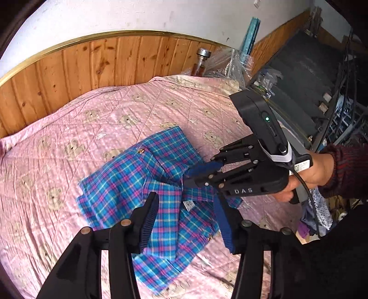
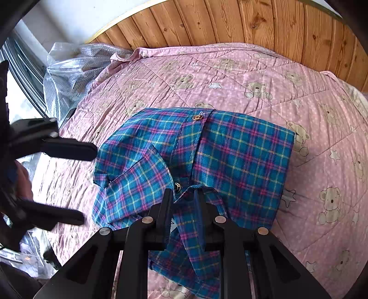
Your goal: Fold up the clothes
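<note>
A folded blue plaid shirt (image 2: 230,149) lies mid-bed on a pink teddy-bear quilt (image 2: 310,96), below the wooden headboard (image 2: 230,20). The right gripper (image 2: 184,195) pinches the shirt's collar between nearly closed fingers. The left gripper (image 1: 186,202) hovers wide apart above the shirt, holding nothing.

A home bedroom, partly used for storage. Bed with a pink quilt (image 1: 115,128) printed with teddy bears and stars, set against pine wall panelling (image 1: 69,66) with a brass trim under a white plastered wall. Bubble wrap (image 2: 69,76) bunched at the bed's corner. Dark stairs (image 1: 306,76) with a metal railing beside the bed, and clutter heaped below.
</note>
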`<state>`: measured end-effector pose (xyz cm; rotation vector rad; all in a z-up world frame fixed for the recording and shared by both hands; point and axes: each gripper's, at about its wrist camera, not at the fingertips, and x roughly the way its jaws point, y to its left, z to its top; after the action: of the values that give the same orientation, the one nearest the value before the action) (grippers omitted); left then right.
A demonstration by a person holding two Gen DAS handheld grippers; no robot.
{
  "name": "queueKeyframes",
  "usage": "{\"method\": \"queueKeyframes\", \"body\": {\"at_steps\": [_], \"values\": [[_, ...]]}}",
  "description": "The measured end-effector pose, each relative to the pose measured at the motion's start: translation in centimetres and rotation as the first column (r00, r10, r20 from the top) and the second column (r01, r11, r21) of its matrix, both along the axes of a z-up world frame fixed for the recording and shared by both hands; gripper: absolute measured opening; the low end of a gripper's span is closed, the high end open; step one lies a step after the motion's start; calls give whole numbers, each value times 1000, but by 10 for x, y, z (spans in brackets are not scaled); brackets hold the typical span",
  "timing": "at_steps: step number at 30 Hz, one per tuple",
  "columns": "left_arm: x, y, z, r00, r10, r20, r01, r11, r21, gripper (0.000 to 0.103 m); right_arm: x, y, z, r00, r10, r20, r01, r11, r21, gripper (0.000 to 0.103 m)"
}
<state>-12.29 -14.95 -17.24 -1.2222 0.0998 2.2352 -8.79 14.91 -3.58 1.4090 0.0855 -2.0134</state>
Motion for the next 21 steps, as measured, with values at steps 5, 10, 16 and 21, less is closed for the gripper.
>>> {"method": "queueKeyframes", "body": {"at_steps": [5, 10, 16, 21], "values": [[-13, 39, -69, 992, -124, 13, 124, 974, -189, 52, -15, 10, -14, 993, -76, 88, 80, 996, -46, 17], [-22, 16, -88, 999, -13, 52, 15, 999, -44, 37, -21, 17, -23, 983, -109, 149, 124, 988, -94, 17], [-35, -24, -105, 967, 155, 201, -184, 974, 133, 21, -29, 7, -50, 972, -130, 197, 138, 990, -24, 14], [-40, -66, -136, 832, 317, 455, -480, 823, 305, 12, -32, -12, -59, 975, -97, 199, 76, 991, 110, 8]]}}
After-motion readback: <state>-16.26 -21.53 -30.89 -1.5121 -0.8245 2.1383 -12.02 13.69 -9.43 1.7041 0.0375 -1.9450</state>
